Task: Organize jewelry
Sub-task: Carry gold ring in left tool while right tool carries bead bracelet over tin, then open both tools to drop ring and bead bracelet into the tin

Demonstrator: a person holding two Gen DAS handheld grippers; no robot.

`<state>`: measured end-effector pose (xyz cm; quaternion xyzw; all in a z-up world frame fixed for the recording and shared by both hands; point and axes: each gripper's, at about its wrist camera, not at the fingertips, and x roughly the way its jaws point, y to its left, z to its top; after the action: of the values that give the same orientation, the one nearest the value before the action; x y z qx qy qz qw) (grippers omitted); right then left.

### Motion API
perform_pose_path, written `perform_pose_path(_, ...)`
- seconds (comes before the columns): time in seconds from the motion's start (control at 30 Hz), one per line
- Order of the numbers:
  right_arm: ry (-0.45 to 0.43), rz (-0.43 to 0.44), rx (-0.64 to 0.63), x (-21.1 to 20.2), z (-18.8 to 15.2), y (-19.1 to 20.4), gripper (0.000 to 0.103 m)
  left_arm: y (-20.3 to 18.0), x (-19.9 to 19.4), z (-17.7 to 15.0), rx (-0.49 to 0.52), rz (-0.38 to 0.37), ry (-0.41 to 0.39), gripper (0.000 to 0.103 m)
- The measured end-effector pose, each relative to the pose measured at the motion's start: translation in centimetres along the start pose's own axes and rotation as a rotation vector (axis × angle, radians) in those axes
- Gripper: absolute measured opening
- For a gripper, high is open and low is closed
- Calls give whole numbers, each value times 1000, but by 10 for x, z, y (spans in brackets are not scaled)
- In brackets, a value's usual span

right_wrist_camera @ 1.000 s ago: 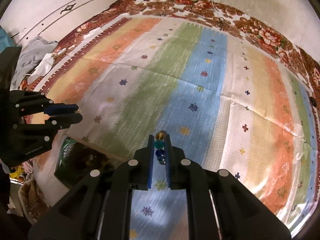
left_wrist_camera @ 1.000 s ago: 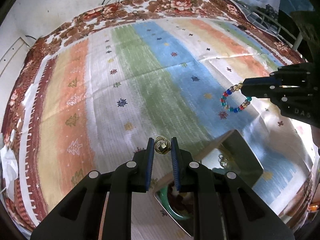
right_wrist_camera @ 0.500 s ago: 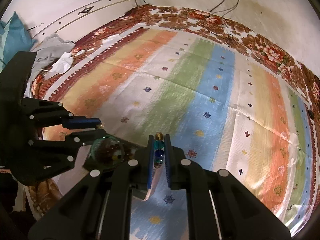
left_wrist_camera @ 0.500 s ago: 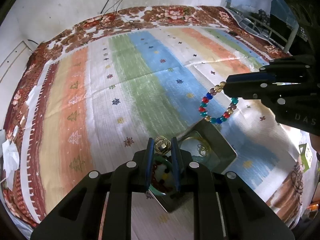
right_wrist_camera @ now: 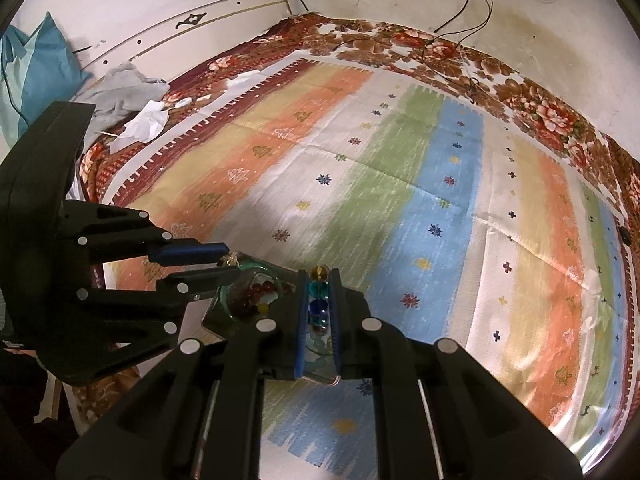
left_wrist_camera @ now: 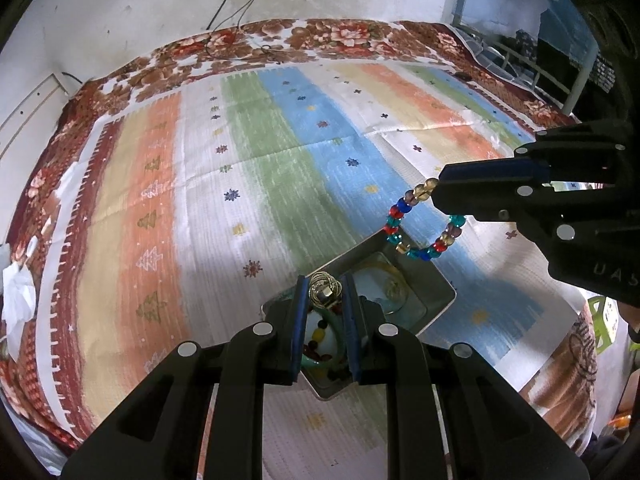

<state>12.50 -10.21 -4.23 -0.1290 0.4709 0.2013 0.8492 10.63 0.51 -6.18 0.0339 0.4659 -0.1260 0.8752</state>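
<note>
My left gripper (left_wrist_camera: 325,294) is shut on a small gold wire ring ornament (left_wrist_camera: 325,292) and holds it above a metal tray (left_wrist_camera: 430,280). The tray holds a green bangle (left_wrist_camera: 320,360), dark red beads and a gold piece. My right gripper (right_wrist_camera: 319,280) is shut on a multicoloured bead bracelet (right_wrist_camera: 318,300); the bracelet (left_wrist_camera: 416,220) hangs as a loop over the tray's far corner in the left wrist view. The left gripper (right_wrist_camera: 224,258) shows in the right wrist view over the tray (right_wrist_camera: 218,320).
A striped mat (left_wrist_camera: 260,168) covers a floral bedspread (left_wrist_camera: 320,40). Crumpled cloth and paper (right_wrist_camera: 132,112) lie at the bed's left edge beside a blue pillow (right_wrist_camera: 32,72). Cables (right_wrist_camera: 460,40) run down the wall. A rail (left_wrist_camera: 532,80) stands at the far right.
Both grippers have moved toward the tray, which now sits under the fingers. The bracelet went from over the bare mat to over the tray's corner. Both grips stayed shut.
</note>
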Motion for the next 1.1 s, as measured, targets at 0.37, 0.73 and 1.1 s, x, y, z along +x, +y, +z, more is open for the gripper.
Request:
perform_pose_path(0.37, 8, 2, 8, 4, 0, -2, 11, 0, 0, 1, 1, -5, -3, 16)
perform_pose_path(0.73, 26, 20, 20, 12, -3, -6, 41, -4, 9, 1, 5, -8, 11, 48)
perform_pose_path(1.1, -6, -11, 67, 1, -8, -19, 54, -3, 5, -3, 9, 26, 4, 69)
